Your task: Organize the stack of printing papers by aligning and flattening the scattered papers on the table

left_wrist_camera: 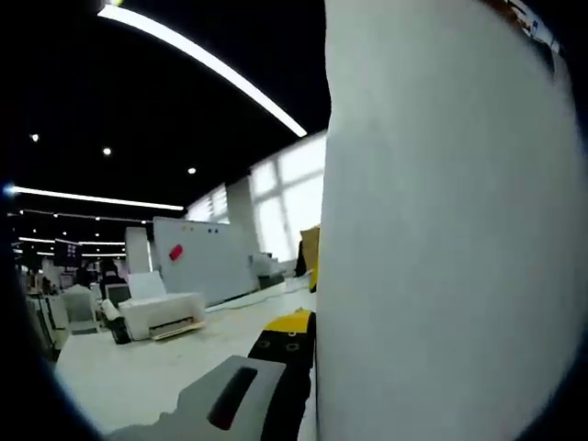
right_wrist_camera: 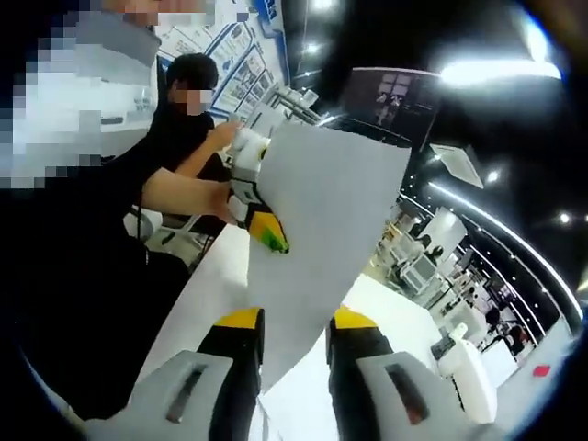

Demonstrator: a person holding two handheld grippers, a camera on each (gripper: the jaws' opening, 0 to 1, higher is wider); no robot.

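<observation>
Both claws are lifting white paper above the desk.
I am gripping the paper stack [right_wrist_camera: 322,239] edge between my right claw [right_wrist_camera: 296,335] jaws; my left claw [right_wrist_camera: 266,234] is clamping its far edge, above the desk [left_wrist_camera: 138,372].

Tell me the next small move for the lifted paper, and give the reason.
Probably lower the paper until its bottom edge meets the table, then tap it square. Both tongs hold it upright in the air: the right tongs grip its lower corner, the left tongs pinch its far edge. It is raised off the table, so it cannot be aligned or flattened yet.

2 hand-held grippers [right_wrist_camera: 294,354] [left_wrist_camera: 276,367], 1 paper stack [right_wrist_camera: 322,239], 1 printer [left_wrist_camera: 161,315], 1 whiteboard [left_wrist_camera: 197,257]
</observation>
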